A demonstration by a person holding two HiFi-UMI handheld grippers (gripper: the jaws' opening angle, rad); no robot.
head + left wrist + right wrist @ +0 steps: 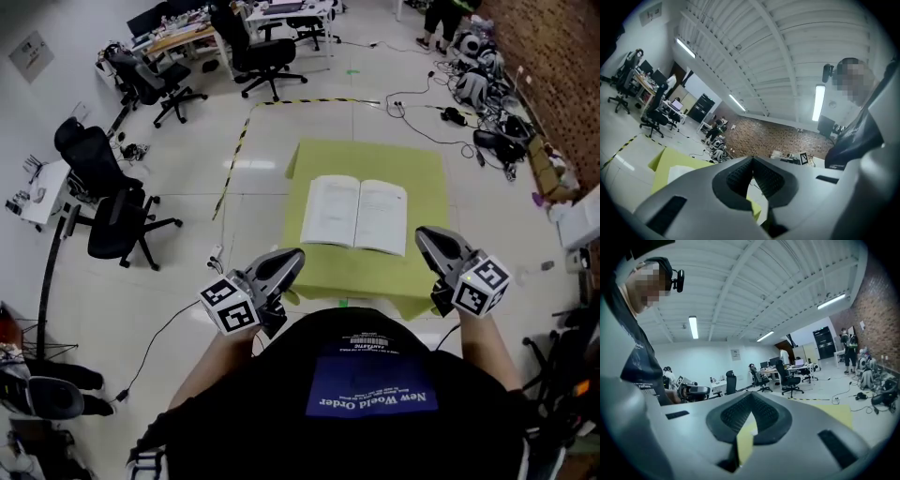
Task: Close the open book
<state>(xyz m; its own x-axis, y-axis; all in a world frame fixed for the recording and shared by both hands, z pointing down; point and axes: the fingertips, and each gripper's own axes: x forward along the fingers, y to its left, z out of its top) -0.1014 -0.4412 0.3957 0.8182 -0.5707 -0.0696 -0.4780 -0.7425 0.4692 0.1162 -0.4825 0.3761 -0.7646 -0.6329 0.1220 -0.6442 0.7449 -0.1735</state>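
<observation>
A square table draped in yellow-green cloth (417, 173) stands on a pale glossy floor (258, 192) in a big workroom. The open white-paged book (356, 214) lies flat on the cloth, ahead of both sets of fingers and between them, nearer the right pair.

The left gripper (294, 257) has its fingers pressed together on nothing, their tips just off the cloth's near left corner. The right gripper (425, 234) is likewise closed tip to tip and empty, over the near right edge.

Beyond the left fingers a strip of yellow-and-black floor tape (238, 142) runs along bare floor, with black wheeled office chairs (117, 220) farther out. Beyond the right fingers, black cables (412, 105) trail towards a red brick wall (553, 56). Floor lies open on all visible sides of the table.
</observation>
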